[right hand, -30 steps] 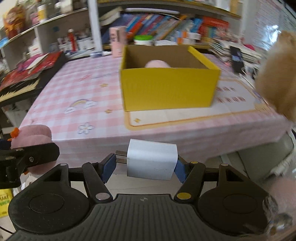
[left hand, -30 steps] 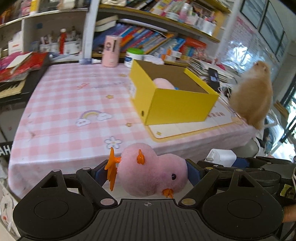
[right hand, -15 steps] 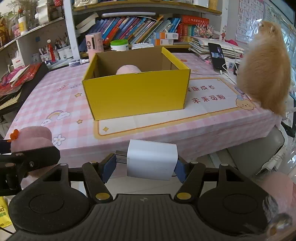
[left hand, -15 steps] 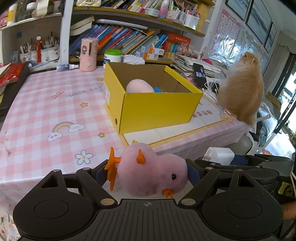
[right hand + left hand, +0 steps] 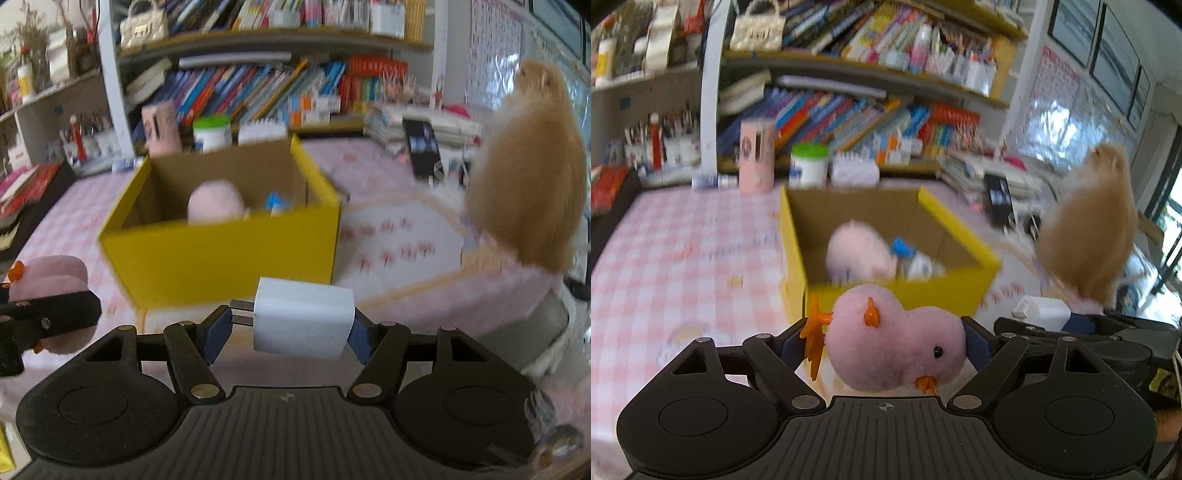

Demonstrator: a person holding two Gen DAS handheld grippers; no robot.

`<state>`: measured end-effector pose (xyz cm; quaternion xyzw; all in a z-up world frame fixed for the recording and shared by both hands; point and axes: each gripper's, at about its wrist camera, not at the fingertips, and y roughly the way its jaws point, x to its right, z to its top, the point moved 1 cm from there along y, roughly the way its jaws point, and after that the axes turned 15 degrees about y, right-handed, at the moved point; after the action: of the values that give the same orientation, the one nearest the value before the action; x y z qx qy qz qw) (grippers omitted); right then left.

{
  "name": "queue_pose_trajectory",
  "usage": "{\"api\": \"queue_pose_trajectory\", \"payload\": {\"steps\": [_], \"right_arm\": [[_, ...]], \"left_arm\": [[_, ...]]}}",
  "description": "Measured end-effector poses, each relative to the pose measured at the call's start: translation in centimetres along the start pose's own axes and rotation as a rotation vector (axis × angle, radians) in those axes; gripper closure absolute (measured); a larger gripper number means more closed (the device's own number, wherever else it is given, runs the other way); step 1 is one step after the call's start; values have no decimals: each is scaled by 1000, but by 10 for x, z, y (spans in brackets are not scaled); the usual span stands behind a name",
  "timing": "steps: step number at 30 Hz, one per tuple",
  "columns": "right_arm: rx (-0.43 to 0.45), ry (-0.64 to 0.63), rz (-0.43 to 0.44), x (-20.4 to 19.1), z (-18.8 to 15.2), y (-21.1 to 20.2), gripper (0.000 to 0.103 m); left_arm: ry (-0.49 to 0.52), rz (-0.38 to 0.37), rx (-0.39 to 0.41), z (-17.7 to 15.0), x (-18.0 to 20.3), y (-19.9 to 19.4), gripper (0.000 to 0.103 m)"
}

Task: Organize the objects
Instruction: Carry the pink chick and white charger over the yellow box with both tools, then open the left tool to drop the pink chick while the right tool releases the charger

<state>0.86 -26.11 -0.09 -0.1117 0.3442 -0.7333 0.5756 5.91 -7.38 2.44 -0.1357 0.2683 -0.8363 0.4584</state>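
The box (image 5: 894, 291) lies straight ahead of both grippers, left (image 5: 886, 345) pinching the chick (image 5: 894, 339), right (image 5: 288, 325) pinching the charger (image 5: 303, 317).

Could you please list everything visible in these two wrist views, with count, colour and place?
plush chick: one, pink with orange feet, held sideways in left gripper.
charger plug: one, white, held in right gripper.
box: one, yellow, open, on the table.
plush toy: one, pink, inside box beside something blue.
tablecloth: one, pink checked, over table.
cat: one, ginger, at table's right edge.
phone: one, dark, propped behind box.
books: many, multicoloured, on shelf.
left gripper: shut on chick.
right gripper: shut on plug.
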Motion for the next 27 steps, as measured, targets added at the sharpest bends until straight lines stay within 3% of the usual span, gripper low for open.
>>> {"api": "queue_pose_trajectory", "payload": {"steps": [4, 7, 13, 17, 27], "right_arm": [[65, -32, 45, 6, 40, 15, 40], [99, -60, 80, 8, 66, 29, 40], [123, -101, 138, 10, 101, 57, 40], [108, -131, 183, 4, 112, 75, 40], [17, -208, 271, -11, 115, 112, 40]], "left_arm": [[11, 55, 60, 32, 2, 17, 18], [49, 123, 54, 44, 5, 37, 18], [72, 203, 6, 55, 7, 76, 18], [145, 272, -114, 50, 12, 110, 18], [101, 282, -213, 40, 11, 141, 18]]}}
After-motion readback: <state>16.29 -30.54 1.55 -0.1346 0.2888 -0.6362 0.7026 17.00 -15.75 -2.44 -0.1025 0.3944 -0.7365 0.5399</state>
